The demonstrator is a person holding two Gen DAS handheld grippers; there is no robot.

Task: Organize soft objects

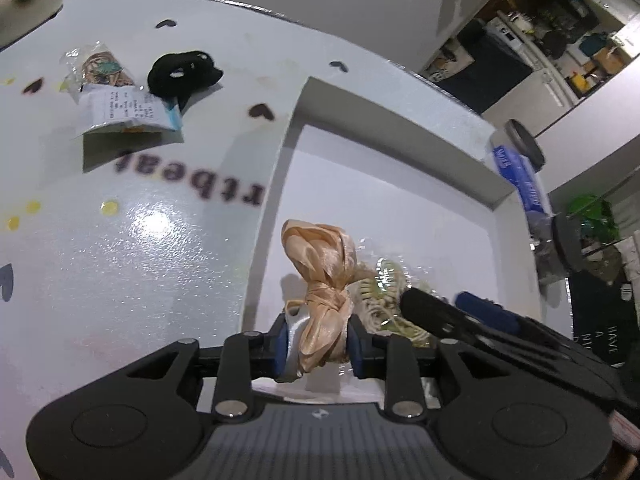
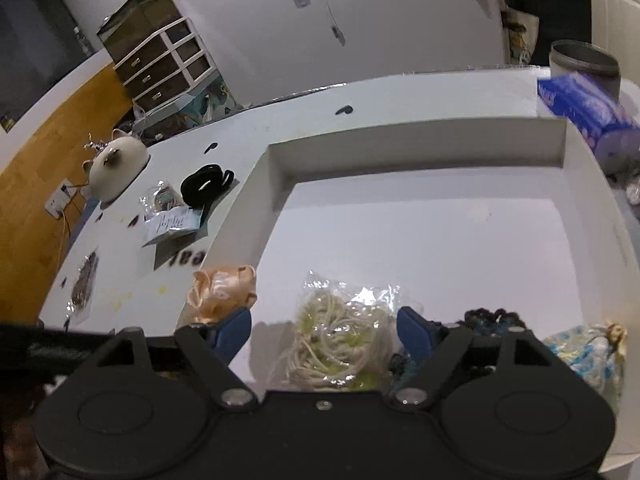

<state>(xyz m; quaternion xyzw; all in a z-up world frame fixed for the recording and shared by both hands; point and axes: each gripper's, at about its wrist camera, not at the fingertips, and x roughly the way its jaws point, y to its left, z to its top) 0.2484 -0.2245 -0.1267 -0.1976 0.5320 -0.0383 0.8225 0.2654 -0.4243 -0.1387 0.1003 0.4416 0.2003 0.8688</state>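
Partly done: on the left of the bench [image 2: 360,92] the black scrunchie [image 1: 182,70] and two clear packets [image 1: 120,100] are still outside, while the white tray [image 2: 276,160] already holds the bagged cream cord [image 2: 340,344], a dark knitted piece [image 2: 492,318] and a blue-and-white pouch [image 2: 584,354]. The left hand-held gripper [image 1: 318,346] is nearly closed, pinching the peach satin bow [image 1: 320,268] just over the tray's near-left corner. The right hand-held gripper [image 2: 324,334] gapes wide, straddling the cord bag without pressing it, so it holds nothing.

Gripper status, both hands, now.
Left gripper: shut on the peach satin ribbon.
Right gripper: open, jaws either side of the bagged cream cord, not pressing it.
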